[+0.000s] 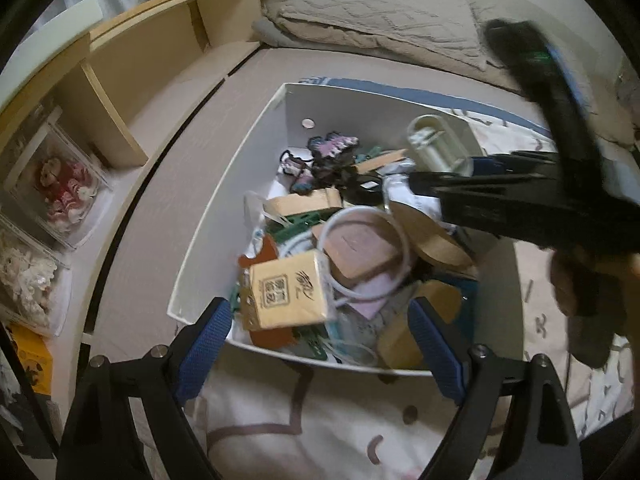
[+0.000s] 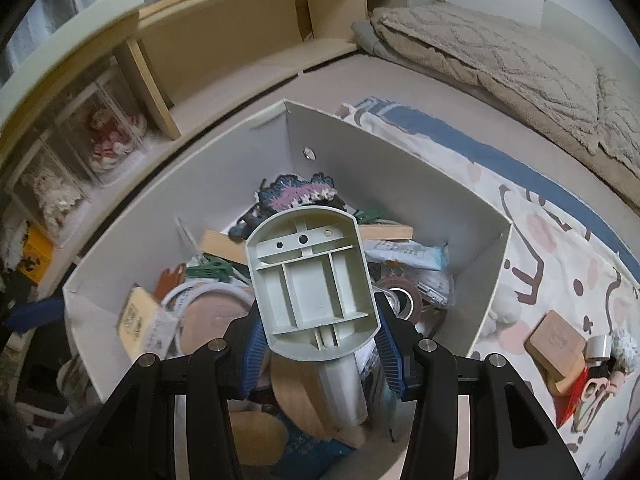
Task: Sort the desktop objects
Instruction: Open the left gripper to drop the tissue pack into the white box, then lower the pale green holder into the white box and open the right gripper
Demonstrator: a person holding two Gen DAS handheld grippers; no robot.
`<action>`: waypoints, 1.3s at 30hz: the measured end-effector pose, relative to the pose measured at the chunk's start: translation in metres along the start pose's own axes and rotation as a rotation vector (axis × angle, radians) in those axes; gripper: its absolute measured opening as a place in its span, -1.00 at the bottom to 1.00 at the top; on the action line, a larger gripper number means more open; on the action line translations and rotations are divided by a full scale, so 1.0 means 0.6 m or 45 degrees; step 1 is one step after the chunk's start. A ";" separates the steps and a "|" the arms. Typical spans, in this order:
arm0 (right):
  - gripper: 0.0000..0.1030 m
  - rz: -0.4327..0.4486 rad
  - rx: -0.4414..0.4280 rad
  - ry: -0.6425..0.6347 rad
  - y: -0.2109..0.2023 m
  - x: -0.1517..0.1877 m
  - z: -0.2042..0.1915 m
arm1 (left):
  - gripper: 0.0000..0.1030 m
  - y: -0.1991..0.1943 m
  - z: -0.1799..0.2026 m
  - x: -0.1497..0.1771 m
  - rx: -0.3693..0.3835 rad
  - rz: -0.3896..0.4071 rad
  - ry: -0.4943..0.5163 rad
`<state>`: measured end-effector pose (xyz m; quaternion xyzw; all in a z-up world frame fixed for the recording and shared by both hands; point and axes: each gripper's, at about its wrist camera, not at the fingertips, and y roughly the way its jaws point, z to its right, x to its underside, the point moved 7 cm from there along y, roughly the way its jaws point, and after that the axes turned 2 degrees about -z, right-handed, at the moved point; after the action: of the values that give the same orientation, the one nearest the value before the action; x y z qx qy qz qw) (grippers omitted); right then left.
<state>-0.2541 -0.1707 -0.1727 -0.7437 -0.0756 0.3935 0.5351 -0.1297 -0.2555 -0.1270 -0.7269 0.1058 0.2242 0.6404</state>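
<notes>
A white storage box [image 1: 240,168] full of mixed items sits on a patterned blanket; it also shows in the right wrist view [image 2: 492,256]. My right gripper [image 2: 320,352] is shut on a cream plastic stand [image 2: 312,284] with a ribbed hollow base and a round post, held above the box. The stand [image 1: 436,144] and right gripper [image 1: 444,184] show at the right of the left wrist view. My left gripper [image 1: 320,348] is open and empty over the box's near edge, just behind a tan printed carton [image 1: 288,296].
The box holds a white hoop [image 1: 368,248], wooden discs, a crochet piece [image 2: 296,192], a tape roll [image 2: 400,296] and green clips. A wooden block [image 2: 556,340] and small items lie on the blanket at right. Wooden shelves [image 1: 132,64] with doll cases stand left. A beige quilt [image 2: 500,64] lies behind.
</notes>
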 end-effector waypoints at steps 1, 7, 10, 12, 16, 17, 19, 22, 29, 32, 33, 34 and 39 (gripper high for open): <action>-0.03 -0.010 0.005 -0.008 0.004 0.001 -0.001 | 0.75 -0.004 0.001 0.002 0.000 0.006 0.004; -0.03 -0.087 0.059 -0.026 0.033 0.010 0.006 | 0.75 -0.018 0.003 0.012 0.017 0.027 0.007; -0.03 -0.111 0.073 -0.017 0.043 0.013 0.010 | 0.75 -0.017 0.002 0.014 0.030 0.035 0.005; -0.03 -0.112 0.070 -0.010 0.045 0.011 0.011 | 0.75 -0.015 -0.001 0.013 0.041 0.030 -0.005; -0.03 -0.116 0.062 0.002 0.049 0.008 0.011 | 0.75 -0.014 -0.003 0.012 0.060 0.025 -0.025; -0.03 -0.116 0.059 0.007 0.050 0.007 0.012 | 0.75 -0.013 -0.003 0.012 0.058 0.026 -0.023; -0.03 -0.113 0.057 0.014 0.053 0.005 0.010 | 0.75 -0.013 -0.004 0.011 0.057 0.027 -0.018; -0.03 -0.110 0.058 0.001 0.056 0.004 0.006 | 0.75 -0.014 -0.004 0.012 0.059 0.035 -0.008; -0.02 -0.105 0.065 0.006 0.065 -0.001 0.000 | 0.75 -0.014 -0.003 0.013 0.049 0.049 -0.001; 0.26 -0.095 0.091 0.006 0.066 -0.003 0.004 | 0.75 -0.014 -0.004 0.013 0.054 0.049 -0.013; 0.27 -0.093 0.093 0.008 0.067 -0.003 0.006 | 0.75 -0.014 -0.006 0.013 0.055 0.048 -0.015; 0.27 -0.092 0.089 0.011 0.068 -0.003 0.008 | 0.75 -0.014 -0.007 0.013 0.055 0.047 -0.016; 0.27 -0.080 0.068 0.021 0.064 -0.007 0.007 | 0.75 -0.014 -0.007 0.011 0.059 0.049 -0.017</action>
<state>-0.2717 -0.1856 -0.2038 -0.7296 -0.0839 0.3724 0.5675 -0.1194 -0.2575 -0.1221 -0.7083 0.1205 0.2387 0.6533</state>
